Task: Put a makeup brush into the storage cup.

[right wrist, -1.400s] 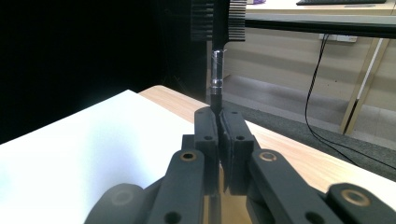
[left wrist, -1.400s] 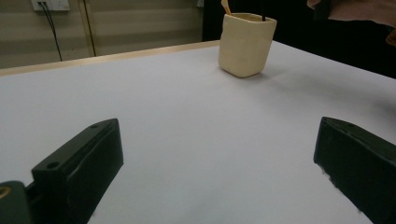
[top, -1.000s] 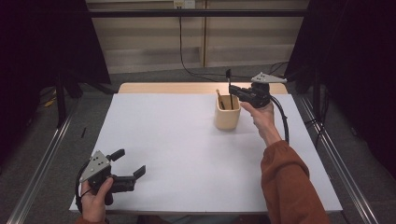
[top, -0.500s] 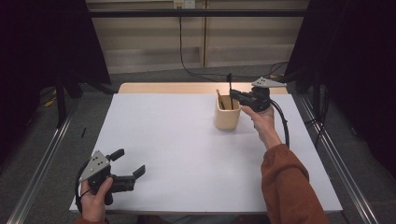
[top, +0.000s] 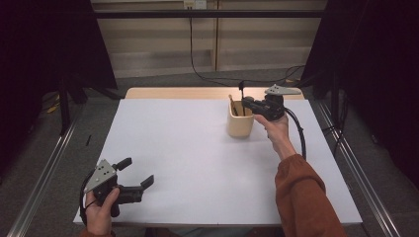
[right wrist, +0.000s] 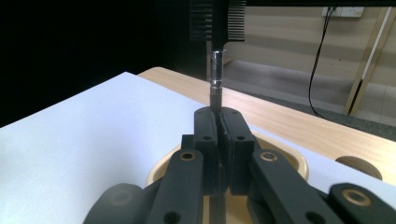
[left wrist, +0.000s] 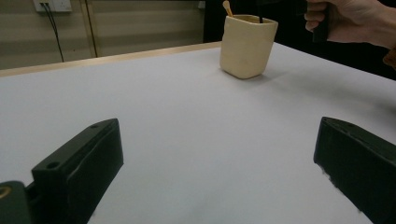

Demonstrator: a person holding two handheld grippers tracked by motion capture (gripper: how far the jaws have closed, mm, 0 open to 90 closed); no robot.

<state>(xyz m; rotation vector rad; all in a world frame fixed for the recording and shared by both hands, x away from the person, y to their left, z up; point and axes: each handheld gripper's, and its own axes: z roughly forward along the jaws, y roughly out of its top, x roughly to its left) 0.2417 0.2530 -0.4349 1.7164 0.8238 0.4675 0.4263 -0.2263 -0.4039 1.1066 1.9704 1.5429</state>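
Right gripper (top: 245, 102) over the cream cup (top: 240, 123), at about one o'clock on the white table (top: 188, 163), jaws clenched on the thin handle of a black comb (right wrist: 217, 16) standing upright, teeth end on top. Wooden stick (top: 230, 98) already leaning inside the cup at its eleven o'clock side. Probably mid-placement or mid-lift of the comb. Best handled straight along the vertical, handle kept centred in the mouth, clear of rim and stick, grip firm until seated. Left gripper (top: 133, 177) resting at seven o'clock, jaws released and holding nothing, well apart from the cup.
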